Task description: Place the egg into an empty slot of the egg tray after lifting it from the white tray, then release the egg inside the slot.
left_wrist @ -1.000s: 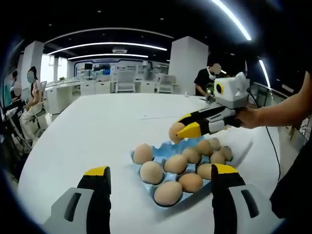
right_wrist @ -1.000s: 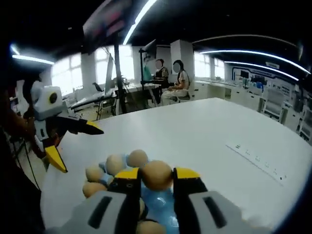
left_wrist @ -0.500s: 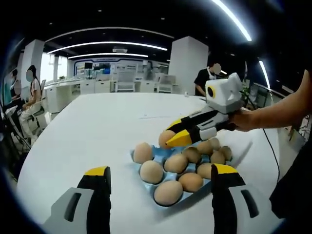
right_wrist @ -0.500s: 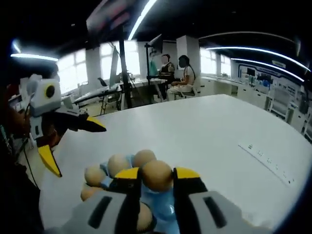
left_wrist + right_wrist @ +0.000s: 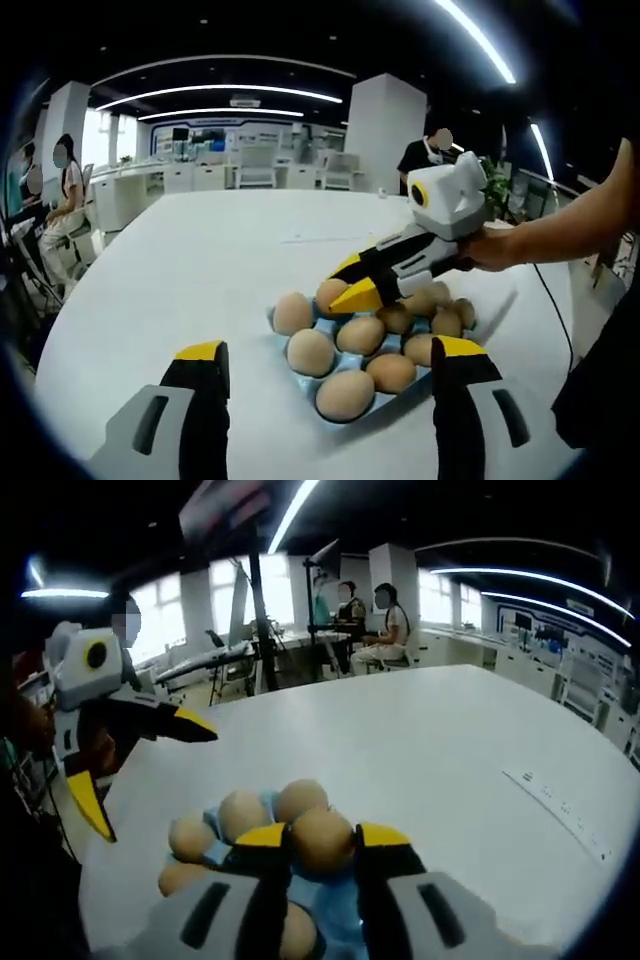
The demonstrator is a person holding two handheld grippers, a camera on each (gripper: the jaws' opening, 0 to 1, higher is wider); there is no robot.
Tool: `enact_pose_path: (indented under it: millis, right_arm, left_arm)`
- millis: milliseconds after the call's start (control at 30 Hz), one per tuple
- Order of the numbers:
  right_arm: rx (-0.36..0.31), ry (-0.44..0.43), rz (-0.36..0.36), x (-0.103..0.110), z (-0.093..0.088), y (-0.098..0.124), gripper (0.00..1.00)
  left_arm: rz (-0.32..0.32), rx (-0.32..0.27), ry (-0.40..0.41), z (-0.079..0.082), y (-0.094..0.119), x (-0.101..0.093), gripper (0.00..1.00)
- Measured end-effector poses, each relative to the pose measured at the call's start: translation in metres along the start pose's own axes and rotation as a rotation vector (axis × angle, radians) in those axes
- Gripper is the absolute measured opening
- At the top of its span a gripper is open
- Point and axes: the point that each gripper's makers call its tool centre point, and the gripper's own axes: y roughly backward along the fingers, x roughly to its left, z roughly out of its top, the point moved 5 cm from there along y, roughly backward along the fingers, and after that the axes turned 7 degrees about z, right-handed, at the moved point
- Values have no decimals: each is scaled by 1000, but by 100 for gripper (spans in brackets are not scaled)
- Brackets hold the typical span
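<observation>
Blue egg tray [image 5: 300,322] lay on the white tabletop [image 5: 200,270], nearly full. The egg [image 5: 322,838] was held pinched in the right tool [image 5: 322,842], low over a back slot, presumably for lowering in. The left tool [image 5: 322,365] was held wide open, empty, clear of the tray.

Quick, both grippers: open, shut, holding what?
Left gripper: open, holding nothing.
Right gripper: shut on the egg, above the egg tray.
</observation>
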Motion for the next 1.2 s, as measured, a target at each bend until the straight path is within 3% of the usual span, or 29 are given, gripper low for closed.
enact_pose_path:
  millis: [433,1033,1200]
  right_arm:
    - [10,-86,15,-5,-6,-1,25]
    - [5,-80,17,-3,-5,0,26]
    - [-39,-58,-4,-2,1,6,24]
  left_arm:
    - [-4,6,0,-1,-3,1,83]
    - [1,4,-10,0,0,1,82]
    - [-1,2,-9,0,0,1,82]
